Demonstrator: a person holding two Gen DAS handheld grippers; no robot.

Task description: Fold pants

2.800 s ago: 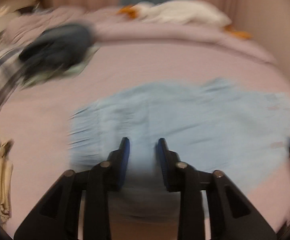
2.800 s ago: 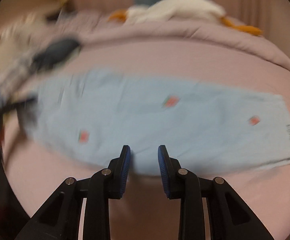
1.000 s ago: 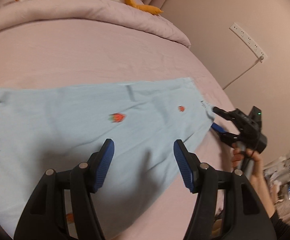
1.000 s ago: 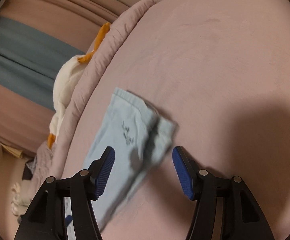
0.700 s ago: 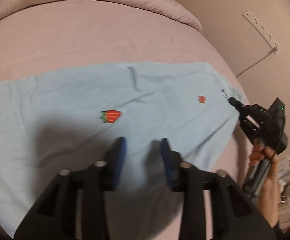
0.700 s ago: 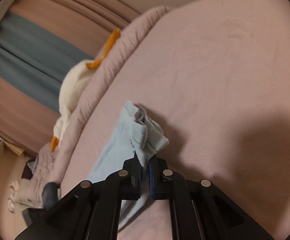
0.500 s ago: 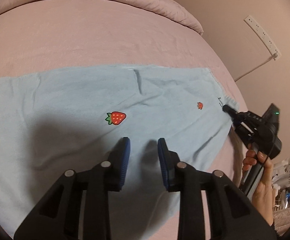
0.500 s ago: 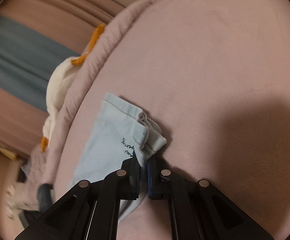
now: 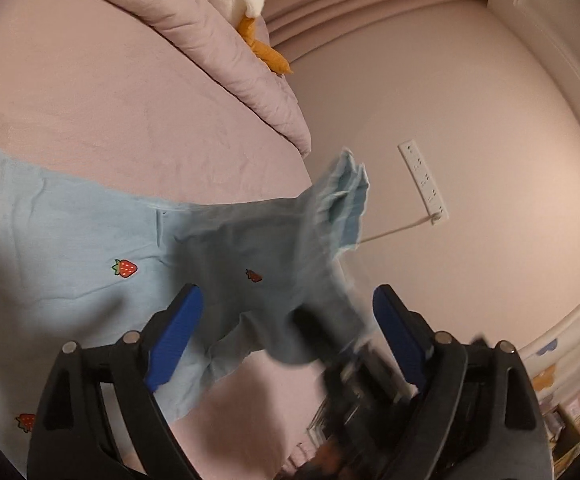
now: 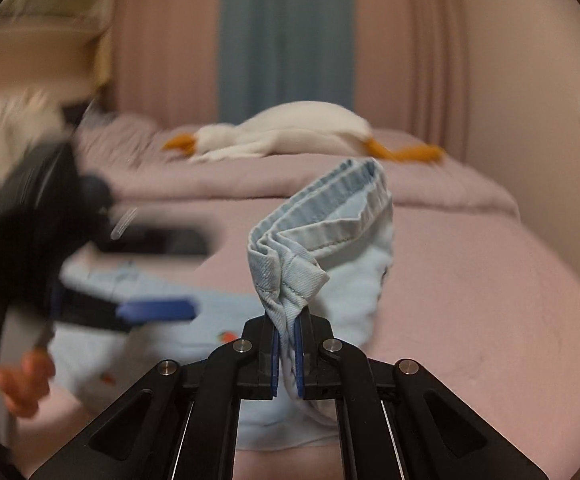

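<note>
Lifting the pants (image 10: 341, 216) hem clamped in our right gripper (image 10: 286, 354); left gripper (image 9: 290, 328) fingers opening, empty; bunched cuff may slip, skewing the fold.

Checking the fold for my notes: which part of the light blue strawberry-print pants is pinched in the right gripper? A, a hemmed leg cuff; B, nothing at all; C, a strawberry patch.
A: the right gripper is shut on a stitched hemmed cuff of the light blue strawberry-print pants, lifted off the pink bed.
</note>
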